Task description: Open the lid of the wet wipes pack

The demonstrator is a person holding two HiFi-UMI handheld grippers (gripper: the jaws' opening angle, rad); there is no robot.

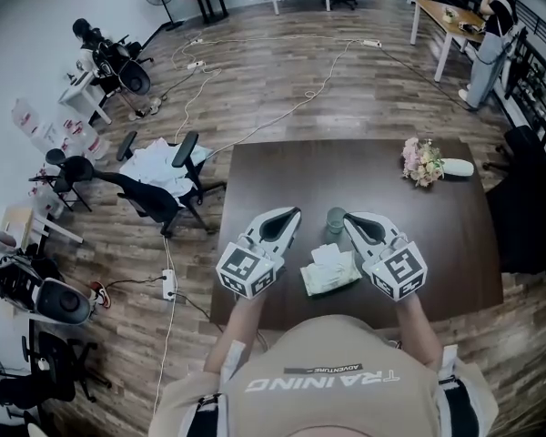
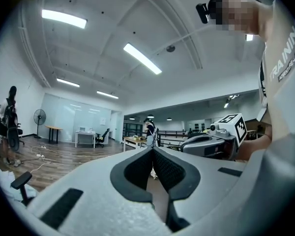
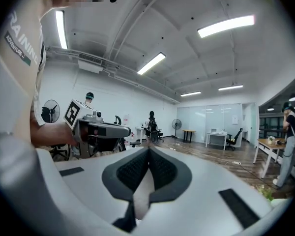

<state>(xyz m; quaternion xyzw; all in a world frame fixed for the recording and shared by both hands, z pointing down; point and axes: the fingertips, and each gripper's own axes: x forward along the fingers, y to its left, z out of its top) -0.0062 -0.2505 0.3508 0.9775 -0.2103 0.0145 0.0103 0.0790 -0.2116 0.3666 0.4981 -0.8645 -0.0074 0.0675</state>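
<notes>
- Dark brown table (image 1: pixel 255 180), with the wet wipes pack (image 1: pixel 330 272) lying near its front edge; only the head view catches the pack
- left gripper (image 1: pixel 289 217) hangs just left of the pack and right gripper (image 1: pixel 353 221) just right of it; neither touches it
- also head view only: a small greenish cup (image 1: pixel 335 218) just behind the pack; flowers (image 1: pixel 422 162) well behind it, off to the right
- the gripper views just look out over the room, but they show the jaws properly; both pairs are clenched tip to tip with nothing between them
</notes>
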